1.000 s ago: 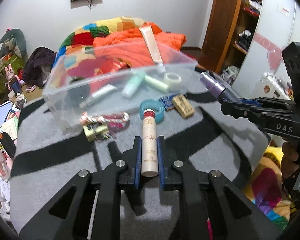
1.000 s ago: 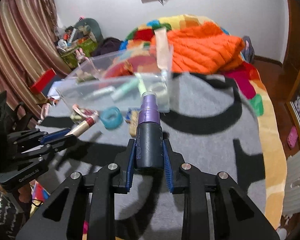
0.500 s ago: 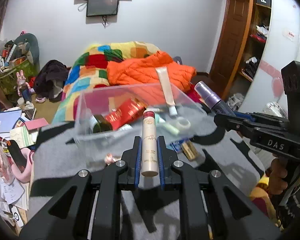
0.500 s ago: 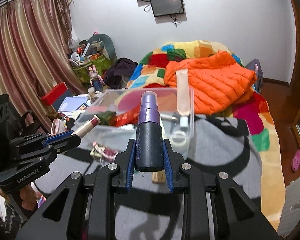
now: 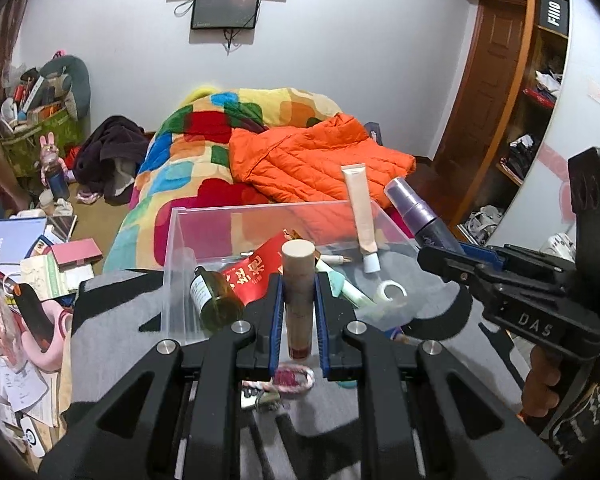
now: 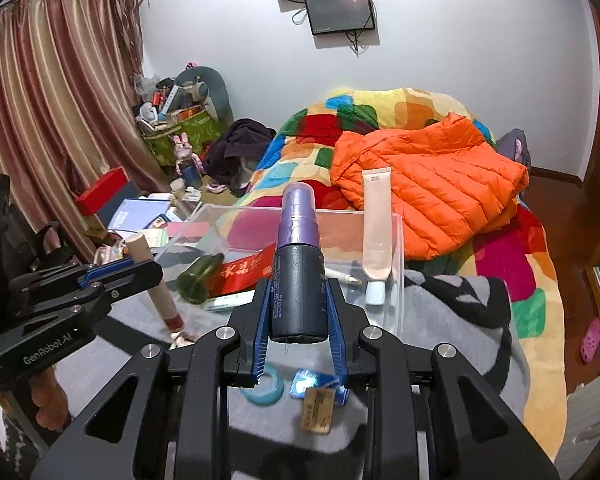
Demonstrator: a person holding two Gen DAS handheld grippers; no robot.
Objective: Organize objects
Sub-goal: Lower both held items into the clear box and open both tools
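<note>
My left gripper (image 5: 298, 312) is shut on a beige cosmetic tube (image 5: 297, 280) with a red cap, held upright, cap down, in front of the clear plastic box (image 5: 172, 264). My right gripper (image 6: 299, 312) is shut on a dark spray bottle with a purple top (image 6: 298, 264), also raised before the box (image 6: 398, 280). The box holds a green glass bottle (image 5: 214, 300), a red packet (image 5: 256, 272), a leaning beige tube (image 5: 358, 216), a tape roll (image 5: 392, 292) and pale green tubes. Each gripper shows in the other's view, the right (image 5: 444, 256) and the left (image 6: 140, 276).
On the grey blanket (image 6: 452, 312) below lie a teal ring (image 6: 266, 388), a blue packet (image 6: 312, 384), a tan block (image 6: 318, 410) and a pink-white keychain (image 5: 292, 376). An orange jacket (image 6: 428, 184) and colourful quilt lie behind. Floor clutter sits left.
Both grippers have risen and tilted up, so the box now sits lower and nearer. The left tube has turned more upright. Both grips are unchanged.
</note>
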